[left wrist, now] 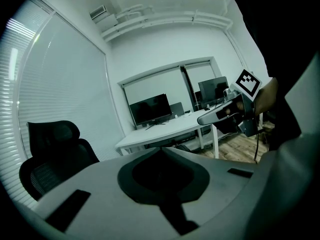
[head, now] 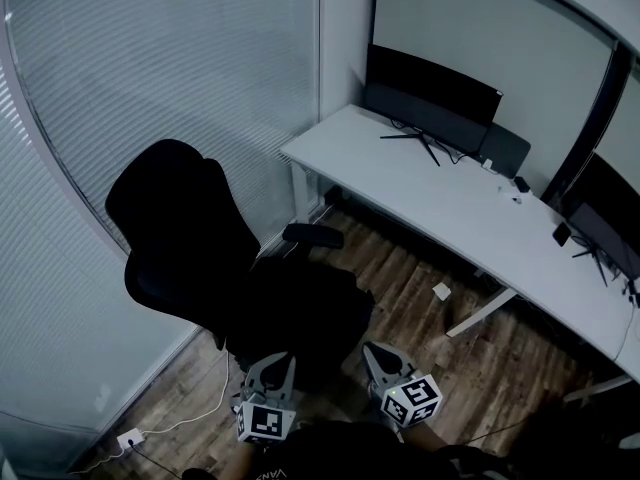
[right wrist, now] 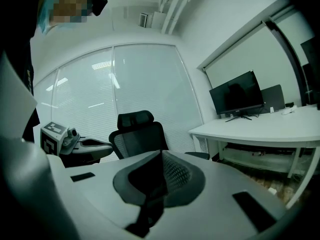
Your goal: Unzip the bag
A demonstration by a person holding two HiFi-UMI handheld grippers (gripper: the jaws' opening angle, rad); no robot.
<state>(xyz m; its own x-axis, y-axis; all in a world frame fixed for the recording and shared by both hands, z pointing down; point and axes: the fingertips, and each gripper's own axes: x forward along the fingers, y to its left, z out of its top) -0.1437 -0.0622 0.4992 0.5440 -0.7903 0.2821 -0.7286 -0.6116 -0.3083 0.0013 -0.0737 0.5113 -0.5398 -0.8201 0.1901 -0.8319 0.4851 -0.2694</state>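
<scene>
A black office chair (head: 185,233) stands by the glass wall. A dark bulk (head: 305,313) lies on its seat; I cannot tell from here whether it is the bag, and no zip shows. Both grippers hang low in front of the chair, side by side. My left gripper (head: 281,361) (left wrist: 161,149) is shut with nothing between its jaws. My right gripper (head: 376,352) (right wrist: 161,152) is shut and empty too. The left gripper view catches the right gripper (left wrist: 224,115) off to its right. The right gripper view shows the chair (right wrist: 137,136) straight ahead and the left gripper (right wrist: 87,145) at its left.
A long white desk (head: 450,203) runs along the right with a monitor (head: 430,93) and a second monitor (head: 612,223). On the wood floor are a small white box (head: 441,291) and a power strip (head: 130,438) with a cable. Glass walls with blinds (head: 150,58) close the left.
</scene>
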